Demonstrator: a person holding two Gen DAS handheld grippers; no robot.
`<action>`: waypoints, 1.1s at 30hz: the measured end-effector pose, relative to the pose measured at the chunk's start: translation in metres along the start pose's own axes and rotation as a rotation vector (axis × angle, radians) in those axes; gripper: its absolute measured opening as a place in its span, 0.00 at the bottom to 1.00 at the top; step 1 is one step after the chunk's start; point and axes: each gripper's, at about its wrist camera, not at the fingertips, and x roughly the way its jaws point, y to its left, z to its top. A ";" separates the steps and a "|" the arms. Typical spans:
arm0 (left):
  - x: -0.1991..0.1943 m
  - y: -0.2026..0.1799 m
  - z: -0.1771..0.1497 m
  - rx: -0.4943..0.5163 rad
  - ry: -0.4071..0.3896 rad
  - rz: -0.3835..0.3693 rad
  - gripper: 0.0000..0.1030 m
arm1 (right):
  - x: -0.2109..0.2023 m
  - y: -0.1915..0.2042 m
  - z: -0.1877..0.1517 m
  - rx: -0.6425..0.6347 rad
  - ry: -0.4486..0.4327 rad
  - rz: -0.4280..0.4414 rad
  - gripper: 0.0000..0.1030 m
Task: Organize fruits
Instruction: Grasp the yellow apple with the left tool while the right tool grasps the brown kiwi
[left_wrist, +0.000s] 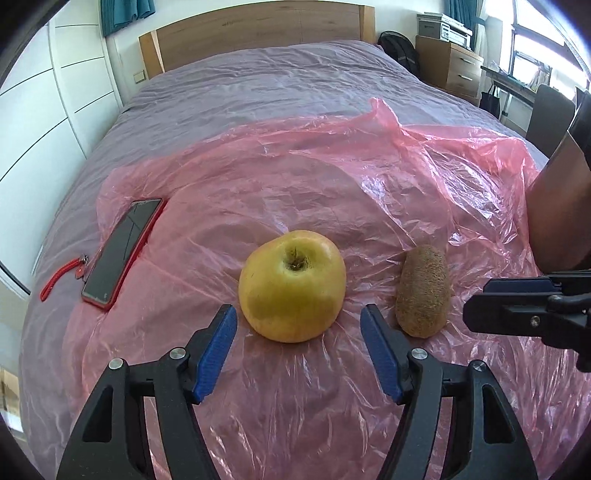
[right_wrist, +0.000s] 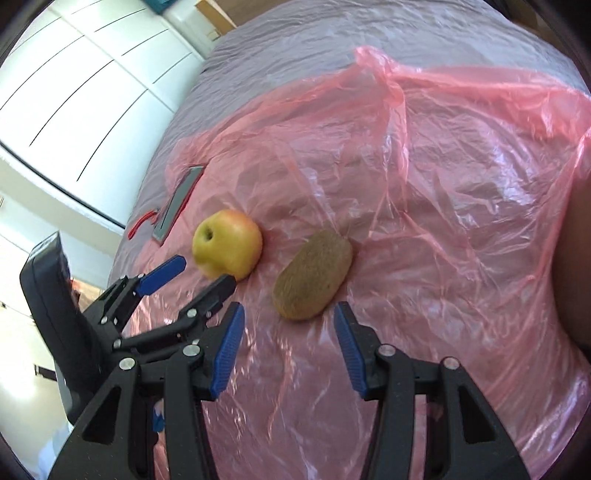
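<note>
Smooth yellow apple and fuzzy oval kiwi on crinkled pink plastic; both grippers gape empty

Both grippers wide apart

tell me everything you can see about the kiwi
The kiwi is a whole, unpeeled fruit with fuzzy brown skin, oblong in shape. It lies on its side on the pink plastic bag spread over the bed, just to the right of the yellow apple, with a small gap between them. Nothing grips it: the right gripper is open, its blue pads close in front of the fruit but not touching it, and the left gripper is open and faces the apple instead.
</note>
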 end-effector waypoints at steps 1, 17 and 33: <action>0.004 0.000 0.002 0.004 0.000 0.001 0.62 | 0.005 -0.001 0.003 0.015 0.007 -0.013 0.61; 0.051 0.004 0.009 0.037 0.043 0.001 0.67 | 0.066 -0.008 0.030 0.183 0.087 -0.110 0.61; 0.034 0.010 0.006 -0.068 0.018 0.017 0.64 | 0.033 -0.001 0.019 0.018 0.032 -0.049 0.48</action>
